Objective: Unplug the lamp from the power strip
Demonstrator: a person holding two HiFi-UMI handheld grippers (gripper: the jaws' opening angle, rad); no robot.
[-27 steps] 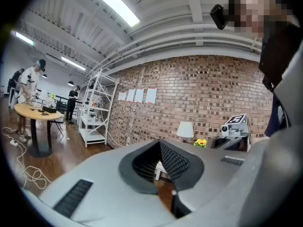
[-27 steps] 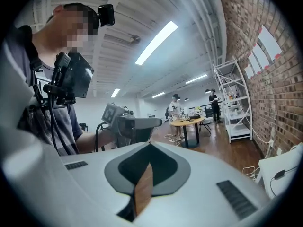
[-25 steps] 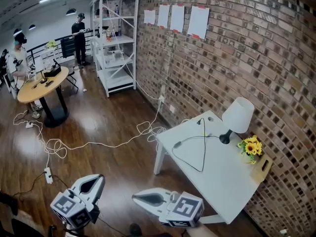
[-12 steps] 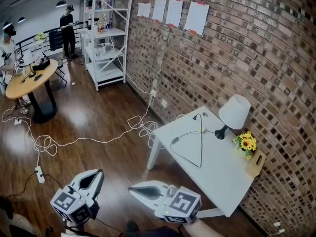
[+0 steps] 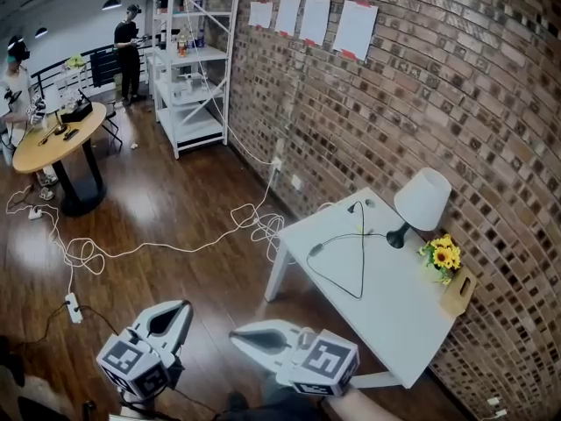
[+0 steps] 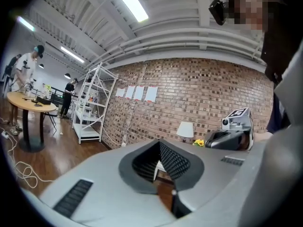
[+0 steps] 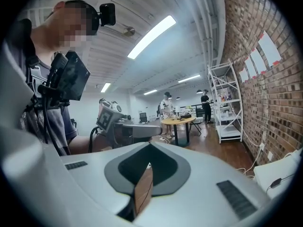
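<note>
A white power strip is seen on the wooden floor, well to the left of the white table. Nearer the table, the left gripper is held above the floor, its jaws pressed together on nothing. Close to the table's front edge, the right gripper is held likewise, jaws together and empty. A black cord is laid in a loop on the table top. The lamp is stood at the table's far side by the brick wall, well apart from both grippers
</note>
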